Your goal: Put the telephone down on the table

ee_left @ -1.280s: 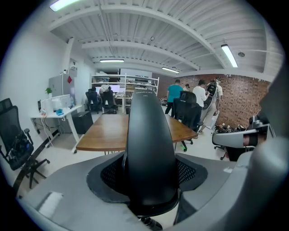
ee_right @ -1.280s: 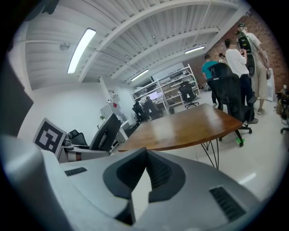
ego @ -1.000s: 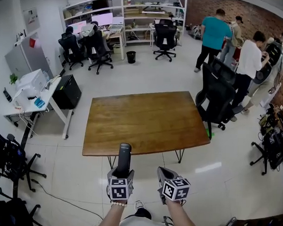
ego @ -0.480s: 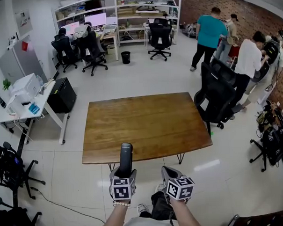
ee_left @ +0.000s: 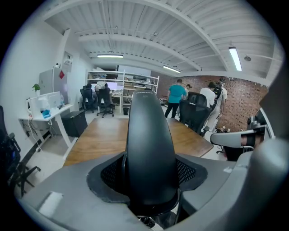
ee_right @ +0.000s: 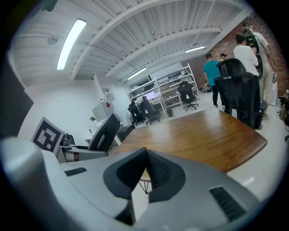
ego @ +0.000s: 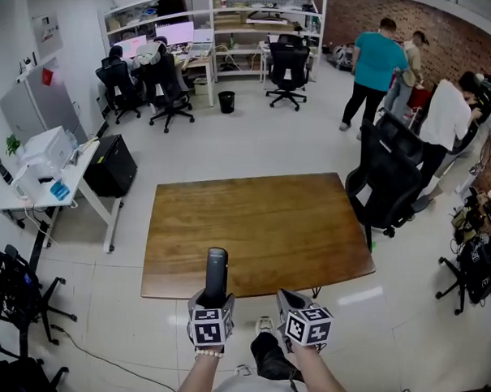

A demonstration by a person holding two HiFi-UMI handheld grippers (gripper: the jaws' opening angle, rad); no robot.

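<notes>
From above, the left gripper (ego: 212, 302) is closed around the lower end of a black telephone (ego: 216, 273), the handset standing nearly upright and sticking out well past the jaws. It is in the air at the near edge of the bare wooden counter (ego: 260, 224), not resting on it. Just beside it, the right gripper (ego: 287, 302) carries nothing. A black office chair (ego: 388, 177) stands at the counter's far right corner, and people are busy well beyond it by the brick wall. In the left gripper view, the two meshed pads press on either side of the handset's smooth, rounded back, jaws at a middling width, with the counter stretching away behind it. In the right gripper view, the jaws are drawn together at their tips with nothing between them, and the counter's near corner lies ahead. To my eye the handset is a hard, light plastic shell: stiff and not easily hurt, but glossy and curved, so it could slide or swivel in the pads. A hold nearer its middle would balance it better than this one low down, and on that rounded back it may rock once laid flat.
</notes>
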